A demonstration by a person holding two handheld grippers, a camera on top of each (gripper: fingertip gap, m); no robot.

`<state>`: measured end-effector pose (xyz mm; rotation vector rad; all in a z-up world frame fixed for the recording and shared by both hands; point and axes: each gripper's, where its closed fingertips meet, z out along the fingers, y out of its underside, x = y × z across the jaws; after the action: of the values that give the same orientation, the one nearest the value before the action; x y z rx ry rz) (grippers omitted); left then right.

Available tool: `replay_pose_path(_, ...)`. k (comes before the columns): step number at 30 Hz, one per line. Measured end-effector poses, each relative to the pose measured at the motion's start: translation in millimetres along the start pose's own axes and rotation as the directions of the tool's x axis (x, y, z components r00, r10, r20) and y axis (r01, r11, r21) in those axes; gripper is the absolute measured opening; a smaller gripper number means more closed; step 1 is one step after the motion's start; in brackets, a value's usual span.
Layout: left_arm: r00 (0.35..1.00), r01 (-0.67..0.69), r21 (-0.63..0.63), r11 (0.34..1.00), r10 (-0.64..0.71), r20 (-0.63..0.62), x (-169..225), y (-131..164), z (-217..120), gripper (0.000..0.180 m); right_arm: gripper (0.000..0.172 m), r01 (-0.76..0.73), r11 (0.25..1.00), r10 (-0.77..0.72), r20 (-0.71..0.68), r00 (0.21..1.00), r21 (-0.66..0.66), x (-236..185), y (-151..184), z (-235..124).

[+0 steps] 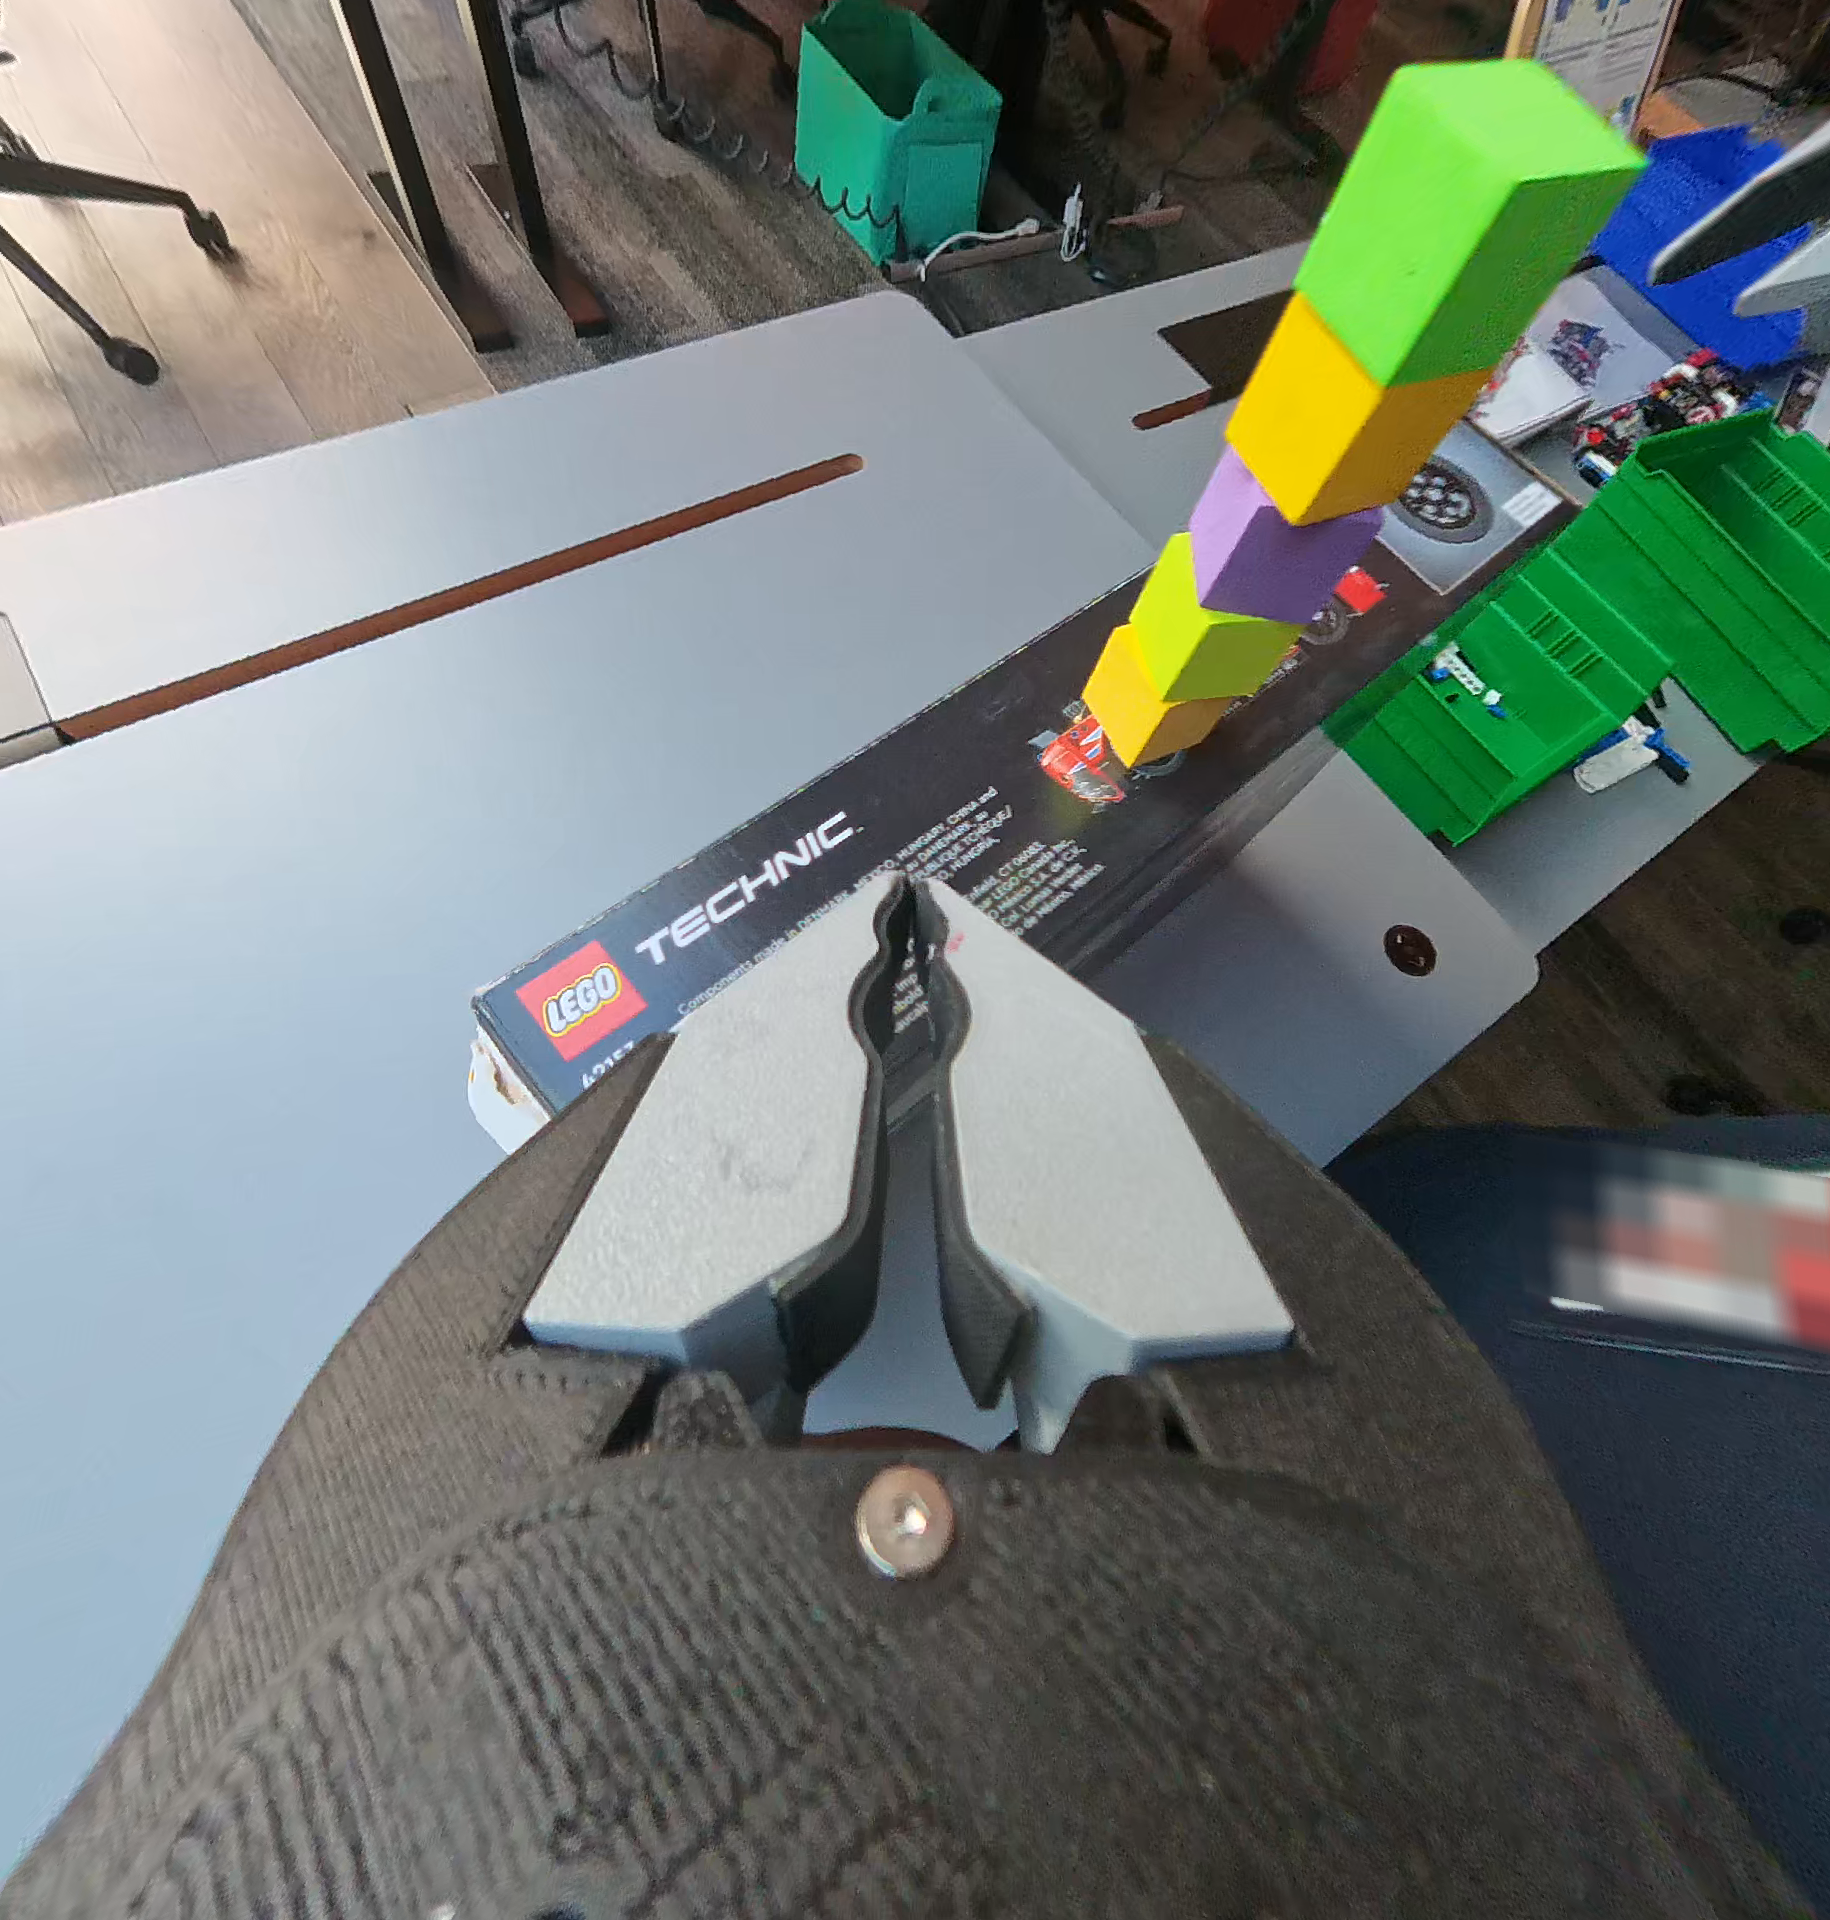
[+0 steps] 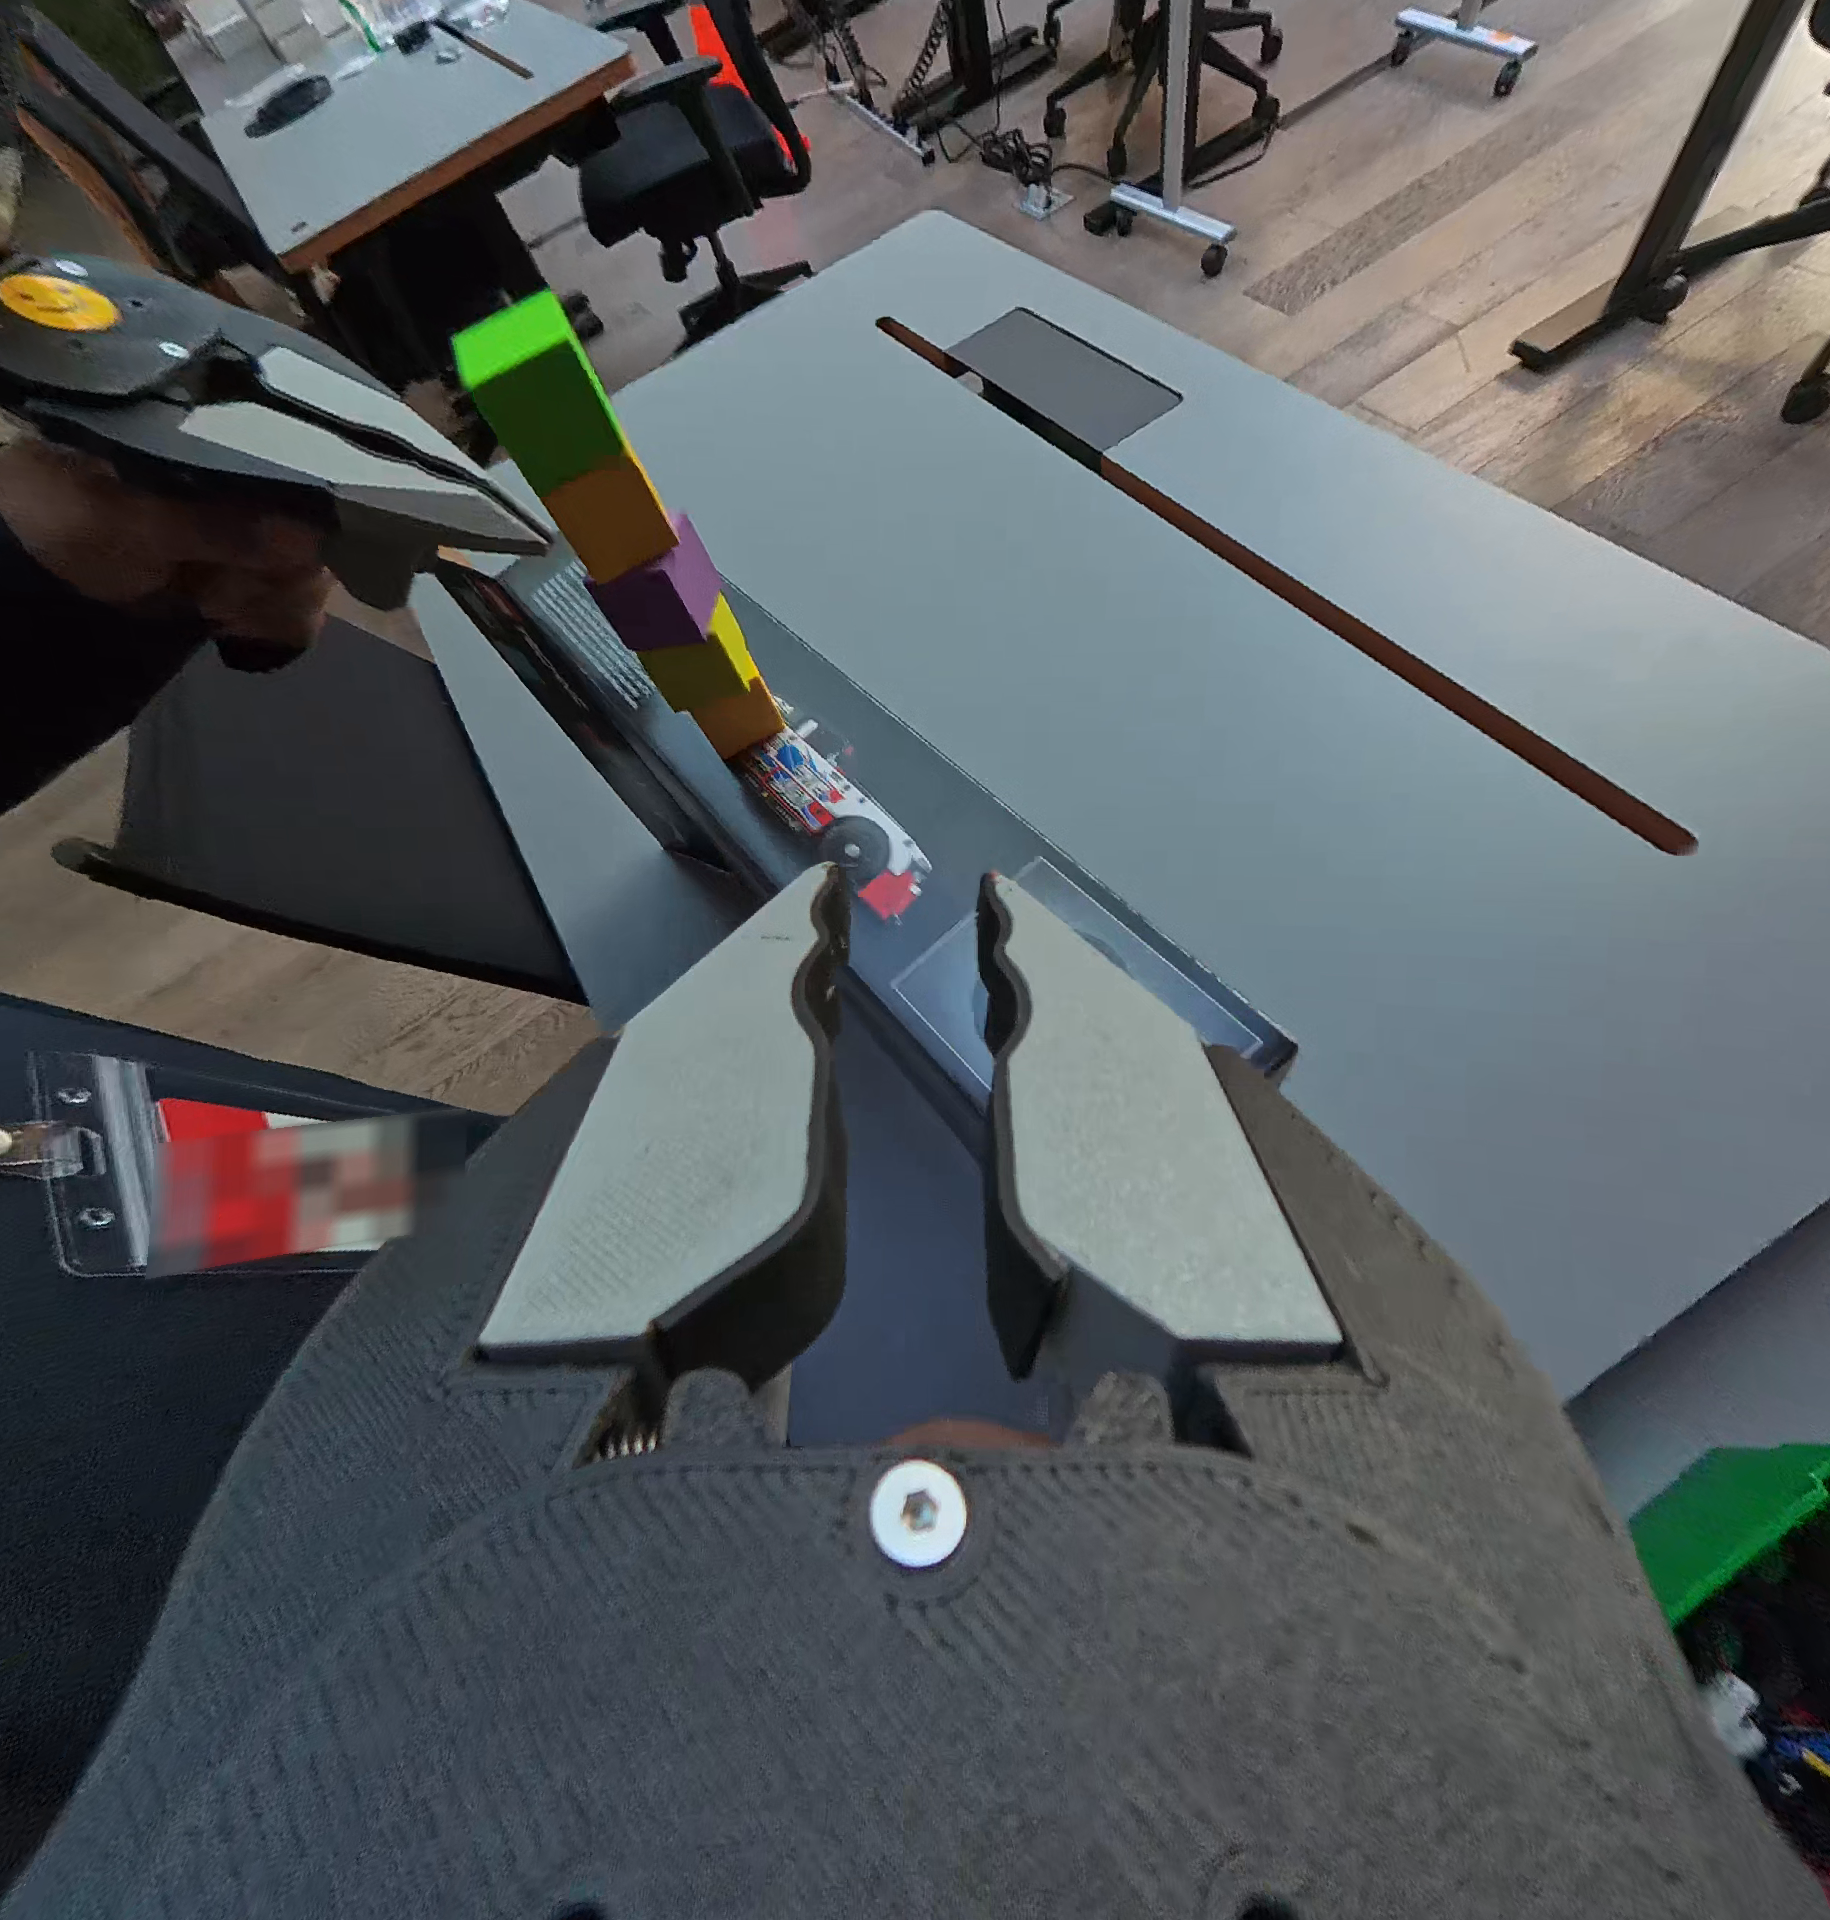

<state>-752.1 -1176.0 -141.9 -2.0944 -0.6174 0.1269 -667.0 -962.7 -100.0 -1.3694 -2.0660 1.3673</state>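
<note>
A long black cardboard toy box point(image 1: 994, 862) printed with a red vehicle lies flat on a grey desk point(image 1: 423, 727) cut by a long brown slot point(image 1: 454, 597). On the box stands a crooked tower of foam cubes point(image 1: 1337, 436): yellow, lime, purple, yellow, green at top. Ribbed green plastic bins point(image 1: 1659, 613) sit beside it, a teal felt bag point(image 1: 890, 135) on the floor beyond.

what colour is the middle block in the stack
Purple: the third cube of the five-block tower, clearest in the left wrist view.
</note>
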Motion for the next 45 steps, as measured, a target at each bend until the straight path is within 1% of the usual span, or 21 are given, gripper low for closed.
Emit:
replay_pose_path(1, 1.000, 0.002, -0.015, 1.000, -0.002, 0.016, -4.0, 1.5, 2.7, 0.000, 0.008, 0.003, 1.000, -0.005, -0.068, 0.998, -0.024, 11.6, 5.6, -1.9)
replay_pose_path(2, 0.999, 0.004, -0.027, 1.000, -0.003, 0.040, -9.5, 2.6, 4.9, 0.000, 0.003, 0.003, 0.999, -0.009, -0.191, 0.982, -0.032, 31.8, 8.8, -8.6)
replay_pose_path(3, 0.998, 0.007, -0.034, 0.999, -0.005, 0.055, -14.2, 3.1, 6.6, 0.000, 0.001, 0.000, 1.000, -0.005, -0.302, 0.953, -0.017, 51.0, 8.1, -19.3)
replay_pose_path(6, 0.997, 0.046, -0.048, 0.998, -0.042, 0.071, -25.0, 4.9, 10.5, 0.000, 0.001, -0.021, 0.998, 0.048, -0.507, 0.861, 0.058, 92.0, 1.3, -59.8)
replay_pose_path(8, 0.994, 0.055, -0.062, 0.997, -0.049, 0.094, -33.2, 6.6, 11.2, 0.000, 0.001, -0.006, 0.997, 0.052, -0.611, 0.790, 0.077, 112.5, 0.3, -87.4)
replay_pose_path(9, 0.992, 0.056, -0.071, 0.996, -0.048, 0.114, -38.5, 7.2, 10.8, 0.000, 0.001, 0.005, 0.997, 0.044, -0.630, 0.776, 0.076, 117.0, 0.6, -96.3)
replay_pose_path(11, 0.990, 0.056, -0.082, 0.995, -0.044, 0.134, -45.9, 6.2, 9.5, 0.000, 0.001, 0.009, 0.998, 0.026, -0.600, 0.800, 0.055, 115.8, 5.7, -101.1)
replay_pose_path(13, 0.989, 0.067, -0.082, 0.994, -0.055, 0.136, -50.0, 2.9, 9.1, 0.000, 0.001, -0.017, 1.000, 0.029, -0.574, 0.818, 0.026, 114.7, 16.7, -101.5)
replay_pose_path(17, 0.991, 0.079, -0.094, 0.993, -0.068, 0.113, -47.6, -1.9, 15.9, 0.000, 0.002, -0.054, 0.998, 0.060, -0.501, 0.863, 0.026, 101.1, 33.2, -89.3)
replay_pose_path(22, 0.998, 0.045, -0.149, 0.988, -0.037, 0.055, -26.3, 3.3, 34.3, 0.000, 0.003, -0.079, 0.997, 0.064, -0.438, 0.897, -0.015, 85.7, 55.1, -70.3)
replay_pose_path(26, 1.000, 0.010, -0.176, 0.984, -0.012, -0.011, -1.5, 6.1, 47.5, 0.000, 0.003, -0.083, 0.996, 0.061, -0.401, 0.914, -0.040, 76.4, 64.0, -61.7)
replay_pose_path(29, 0.999, -0.009, -0.178, 0.984, 0.002, -0.044, 12.8, 3.7, 55.8, 0.001, 0.004, -0.084, 0.996, 0.066, -0.374, 0.925, -0.033, 70.3, 62.8, -56.3)
replay_pose_path(35, 0.996, -0.034, -0.185, 0.982, 0.018, -0.090, 35.8, -1.6, 66.6, 0.008, 0.004, -0.069, 0.997, 0.058, -0.306, 0.950, -0.024, 52.8, 55.0, -38.1)
replay_pose_path(40, 0.994, -0.037, -0.185, 0.982, 0.017, -0.107, 43.7, -4.7, 71.4, 0.012, 0.004, -0.013, 0.997, -0.009, -0.293, 0.956, -0.073, 47.6, 55.2, -20.9)
replay_pose_path(45, 0.992, -0.072, -0.205, 0.976, 0.049, -0.113, 50.5, -9.8, 79.9, 0.010, 0.004, -0.003, 0.999, -0.009, -0.270, 0.963, -0.044, 49.4, 44.8, -17.0)
